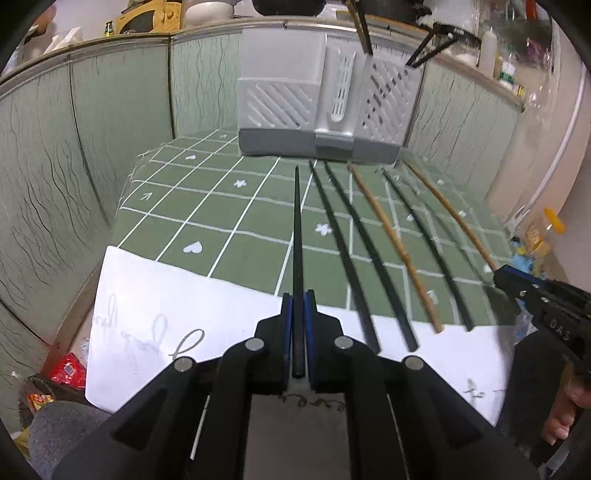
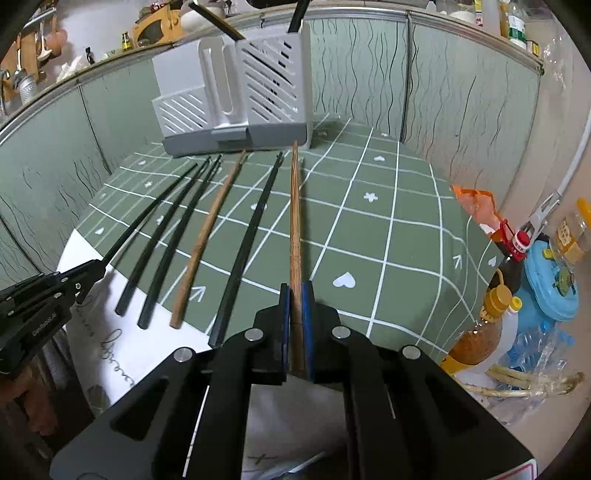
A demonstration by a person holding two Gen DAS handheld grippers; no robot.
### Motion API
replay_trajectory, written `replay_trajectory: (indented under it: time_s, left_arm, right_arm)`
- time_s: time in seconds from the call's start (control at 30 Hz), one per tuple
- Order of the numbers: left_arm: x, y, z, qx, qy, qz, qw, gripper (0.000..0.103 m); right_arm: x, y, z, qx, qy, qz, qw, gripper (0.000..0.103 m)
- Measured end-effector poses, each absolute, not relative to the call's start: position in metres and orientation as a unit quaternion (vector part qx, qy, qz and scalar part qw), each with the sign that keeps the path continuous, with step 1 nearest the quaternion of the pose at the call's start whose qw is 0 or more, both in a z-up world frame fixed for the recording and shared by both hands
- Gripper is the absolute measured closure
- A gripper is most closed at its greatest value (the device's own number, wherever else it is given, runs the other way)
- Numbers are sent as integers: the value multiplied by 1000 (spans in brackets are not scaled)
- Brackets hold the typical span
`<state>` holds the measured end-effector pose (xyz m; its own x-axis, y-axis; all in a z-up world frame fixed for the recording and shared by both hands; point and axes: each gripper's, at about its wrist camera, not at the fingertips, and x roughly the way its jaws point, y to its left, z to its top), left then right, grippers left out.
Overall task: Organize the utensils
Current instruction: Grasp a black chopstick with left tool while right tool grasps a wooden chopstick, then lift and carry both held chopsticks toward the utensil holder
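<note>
Green cloth with a white grid [image 1: 207, 206] covers the counter, and in the left wrist view the left tool [image 1: 298, 299] is pressed together on a black chopstick [image 1: 297, 236], which runs straight ahead between the blue pads toward the grey utensil holder [image 1: 317, 107] at the far edge. To its right four more sticks lie on the cloth: two black chopsticks [image 1: 354, 251], a light wooden chopstick [image 1: 395, 247] and another black chopstick [image 1: 424, 243], their near ends reaching a white sheet of paper [image 1: 155, 295]. Further right, the right tool [image 1: 498, 273] pinches the end of a brown chopstick [image 1: 450, 214]. Dark utensil handles [image 1: 364, 29] stick up out of the holder's right compartment.

In the right wrist view the right tool [image 2: 295, 291] is clamped on the brown chopstick [image 2: 294, 206], whose far tip points at the base of the holder [image 2: 236, 99]. The loose sticks lie to its left, side by side but apart. At the left edge the left tool [image 2: 96, 266] grips its black chopstick [image 2: 155, 210]. Bottles [image 2: 491, 317] and a blue container [image 2: 550, 280] stand off the counter's right side.
</note>
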<state>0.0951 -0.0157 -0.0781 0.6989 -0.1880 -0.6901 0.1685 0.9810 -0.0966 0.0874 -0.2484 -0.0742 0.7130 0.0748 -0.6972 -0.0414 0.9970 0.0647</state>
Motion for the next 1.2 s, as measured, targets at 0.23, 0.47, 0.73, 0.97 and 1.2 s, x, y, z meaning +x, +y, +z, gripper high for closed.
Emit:
replay_trajectory:
  time_s: [0.23, 0.47, 0.73, 0.97, 1.2]
  left_arm:
    - [88, -10, -55, -18, 354, -103, 929, 95]
    - [86, -5, -33, -22, 334, -104, 936, 95]
    - [85, -3, -2, -22, 307, -112, 945, 95]
    - [91, 0, 23, -21, 288, -121, 950, 95]
    - [94, 3, 46, -16, 274, -125, 953, 95]
  right_arm:
    - [82, -250, -55, 19, 368, 38, 929, 97]
    - [77, -252, -39, 23, 355, 41, 934, 97]
    - [74, -253, -13, 24, 328, 46, 943, 97]
    - [75, -253, 27, 23, 290, 52, 955, 97]
    - [80, -252, 59, 18, 262, 57, 963, 97]
